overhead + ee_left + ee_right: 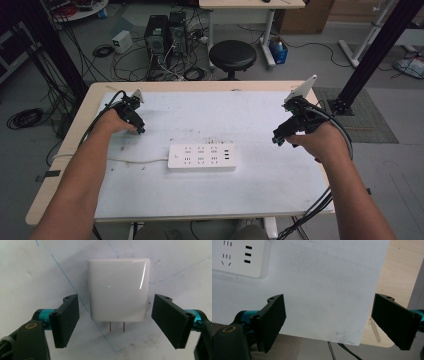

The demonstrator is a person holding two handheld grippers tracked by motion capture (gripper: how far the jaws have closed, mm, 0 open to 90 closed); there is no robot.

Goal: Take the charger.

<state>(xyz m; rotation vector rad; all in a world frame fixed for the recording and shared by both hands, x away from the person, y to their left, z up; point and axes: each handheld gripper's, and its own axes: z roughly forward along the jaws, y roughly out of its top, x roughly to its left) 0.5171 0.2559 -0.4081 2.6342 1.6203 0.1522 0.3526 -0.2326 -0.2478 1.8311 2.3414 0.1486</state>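
While the person's forearms came in over the near table edge, the left gripper (113, 322) stood part open astride a white charger (118, 290), its pads just clear of both sides and two prongs pointing back between them. Farther off, the right gripper (328, 320) hung wide open and empty beside the white power strip (202, 156).

Narrow gaps flank the glossy white square charger (118, 288); the white rectangular power strip (202, 156) blocks the mat's centre.
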